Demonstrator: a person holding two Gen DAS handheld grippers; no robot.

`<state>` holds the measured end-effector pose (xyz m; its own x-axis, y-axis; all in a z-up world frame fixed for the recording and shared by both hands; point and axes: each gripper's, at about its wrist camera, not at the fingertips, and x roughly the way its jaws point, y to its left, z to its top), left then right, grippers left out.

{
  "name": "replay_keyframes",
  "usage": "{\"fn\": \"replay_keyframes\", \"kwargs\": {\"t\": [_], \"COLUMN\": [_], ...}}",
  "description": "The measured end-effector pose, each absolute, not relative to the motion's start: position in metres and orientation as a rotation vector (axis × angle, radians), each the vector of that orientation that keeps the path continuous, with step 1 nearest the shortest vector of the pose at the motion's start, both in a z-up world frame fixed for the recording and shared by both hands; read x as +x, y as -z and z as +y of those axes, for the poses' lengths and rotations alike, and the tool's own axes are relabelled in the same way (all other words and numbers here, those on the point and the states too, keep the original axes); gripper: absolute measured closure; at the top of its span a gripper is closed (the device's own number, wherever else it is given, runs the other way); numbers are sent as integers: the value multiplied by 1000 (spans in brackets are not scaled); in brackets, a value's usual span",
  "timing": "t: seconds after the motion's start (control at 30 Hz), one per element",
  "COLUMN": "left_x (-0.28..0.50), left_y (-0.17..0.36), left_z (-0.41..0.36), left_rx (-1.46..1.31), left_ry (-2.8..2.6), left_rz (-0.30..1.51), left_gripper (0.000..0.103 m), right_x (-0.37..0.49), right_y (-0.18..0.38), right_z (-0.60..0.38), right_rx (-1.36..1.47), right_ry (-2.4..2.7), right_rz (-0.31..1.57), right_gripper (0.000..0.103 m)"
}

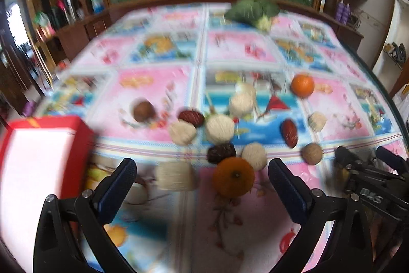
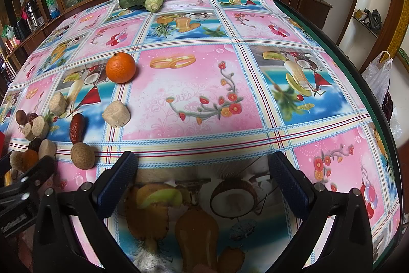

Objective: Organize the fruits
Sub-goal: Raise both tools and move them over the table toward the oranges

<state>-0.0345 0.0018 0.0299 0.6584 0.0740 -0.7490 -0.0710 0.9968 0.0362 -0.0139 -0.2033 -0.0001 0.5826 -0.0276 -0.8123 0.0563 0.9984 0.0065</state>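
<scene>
We hold left hand-held gripper [image 1: 202, 170] wide, empty, above near orange [image 1: 234, 177] in crowded fruit cluster on desk [image 2: 255, 99]. Right hand-held gripper [image 2: 203, 165] wide, idle. Risk: fingers knock neighbouring pieces; round orange rolls.

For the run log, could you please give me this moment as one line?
left gripper: open, empty, above near orange | right gripper: open, empty, over bare tablecloth | red box: left | fruits scattered, unsorted
</scene>
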Motion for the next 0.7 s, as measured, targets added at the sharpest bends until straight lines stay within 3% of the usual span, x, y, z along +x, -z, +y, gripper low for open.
{"fn": "replay_keyframes", "kwargs": {"t": [0.27,0.7], "left_x": [-80,-122], "left_y": [-84,-95], "left_z": [4,29], "left_rx": [31,-23], "left_ry": [-101,-106], "left_rz": [670,649], "left_gripper": [1,1], "right_x": [-26,-97], "right_y": [-12,-85], "right_z": [-199,-177], "right_rx": [58,-29], "right_ry": [-37,-53], "right_rz": [885,685], "right_gripper": [0,0]}}
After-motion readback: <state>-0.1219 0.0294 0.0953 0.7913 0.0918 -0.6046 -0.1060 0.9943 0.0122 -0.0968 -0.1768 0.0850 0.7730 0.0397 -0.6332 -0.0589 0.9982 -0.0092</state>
